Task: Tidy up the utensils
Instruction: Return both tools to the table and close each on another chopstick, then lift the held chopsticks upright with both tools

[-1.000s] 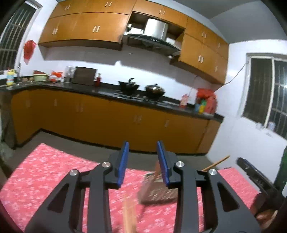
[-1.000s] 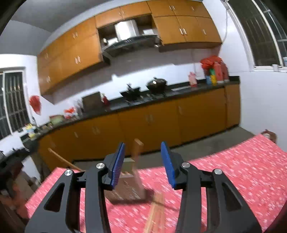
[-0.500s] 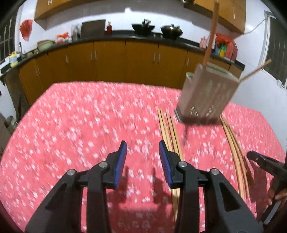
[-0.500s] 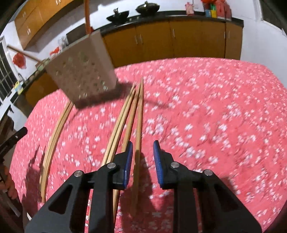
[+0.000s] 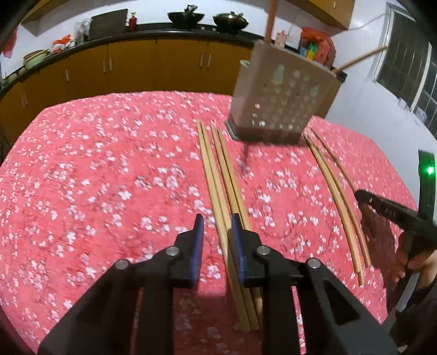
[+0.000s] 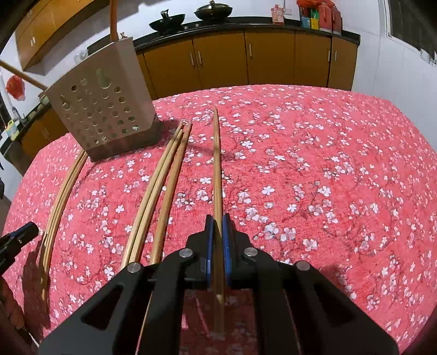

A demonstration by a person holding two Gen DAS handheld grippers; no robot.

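On the red flowered cloth (image 5: 82, 177) a perforated holder (image 5: 281, 92) stands upright at the far side. Two wooden handles (image 5: 270, 21) poke out of its top, one upright and one leaning.

In the left view four chopsticks (image 5: 210, 169) lie side by side as two pairs, running from the holder's near corner toward the camera. The left tongs (image 5: 217, 226) are over their near ends and closing. The leftmost sticks sit between the jaws, against the right pad with a gap to the left one, so nothing is pinched. Three thinner sticks (image 5: 331, 191) lie well off to the right.

In the right view the right tongs (image 6: 217, 226) are clamped on one chopstick (image 6: 217, 169). Three more sticks (image 6: 157, 185) lie just to its left. A bundle (image 6: 65, 188) of two or three, hard to separate, lies farther left by the holder's corner.
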